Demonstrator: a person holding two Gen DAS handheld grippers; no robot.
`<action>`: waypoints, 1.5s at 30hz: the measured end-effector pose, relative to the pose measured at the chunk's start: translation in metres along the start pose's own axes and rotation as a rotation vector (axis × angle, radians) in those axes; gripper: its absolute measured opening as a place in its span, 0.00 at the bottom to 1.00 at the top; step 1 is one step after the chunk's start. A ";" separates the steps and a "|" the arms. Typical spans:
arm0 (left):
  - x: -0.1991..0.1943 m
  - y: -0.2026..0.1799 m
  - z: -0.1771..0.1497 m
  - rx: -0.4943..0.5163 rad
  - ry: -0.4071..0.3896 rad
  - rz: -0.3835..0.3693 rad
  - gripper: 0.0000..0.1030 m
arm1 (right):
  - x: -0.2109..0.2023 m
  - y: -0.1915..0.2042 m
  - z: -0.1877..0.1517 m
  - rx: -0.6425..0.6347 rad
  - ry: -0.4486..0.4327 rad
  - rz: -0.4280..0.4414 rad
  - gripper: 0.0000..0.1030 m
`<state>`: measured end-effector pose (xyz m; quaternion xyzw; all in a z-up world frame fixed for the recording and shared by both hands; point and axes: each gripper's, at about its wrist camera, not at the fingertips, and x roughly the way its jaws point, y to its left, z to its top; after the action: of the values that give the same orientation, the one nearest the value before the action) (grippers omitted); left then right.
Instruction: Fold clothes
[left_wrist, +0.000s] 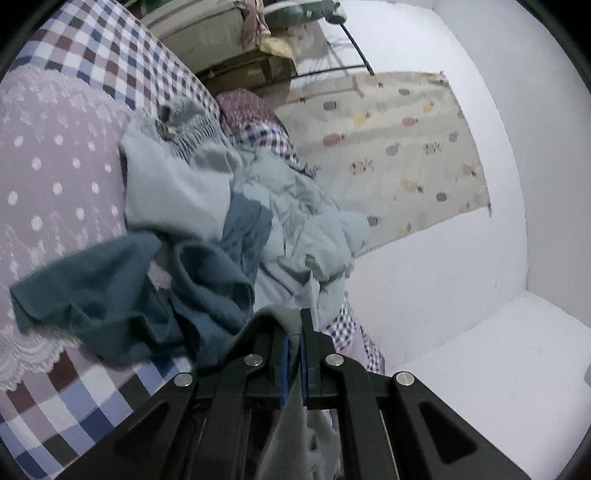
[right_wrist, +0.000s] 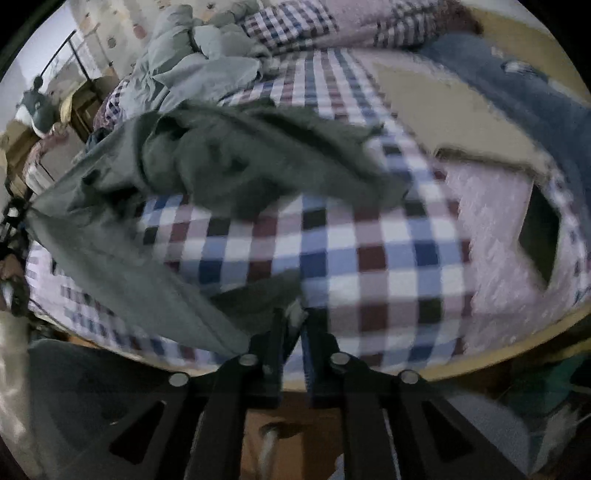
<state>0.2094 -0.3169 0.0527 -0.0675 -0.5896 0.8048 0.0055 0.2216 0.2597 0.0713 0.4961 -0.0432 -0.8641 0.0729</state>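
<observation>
Left wrist: both grippers (left_wrist: 294, 332) (right_wrist: 294, 325) pinch the garment (right_wrist: 236, 162) (stretched between).

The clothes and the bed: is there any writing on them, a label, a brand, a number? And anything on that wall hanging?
No text can be read in either view.
The dark green garment shows no label or print.
The checked bedcover has only squares.
The wall hanging has small coloured fruit shapes, no words.
The pale blue clothes show no tag; parts are blurred.
</observation>
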 end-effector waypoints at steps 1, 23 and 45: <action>-0.002 0.001 0.003 -0.003 -0.007 0.002 0.03 | -0.001 0.001 0.003 -0.021 -0.017 -0.021 0.21; -0.001 0.003 0.002 0.038 0.007 0.046 0.03 | 0.041 0.111 0.067 -0.533 -0.343 -0.145 0.52; -0.002 -0.005 -0.001 0.083 0.023 0.058 0.03 | 0.014 0.086 0.074 -0.462 -0.429 -0.254 0.02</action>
<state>0.2112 -0.3147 0.0572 -0.0933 -0.5533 0.8277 -0.0082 0.1579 0.1724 0.1093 0.2745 0.2017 -0.9380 0.0645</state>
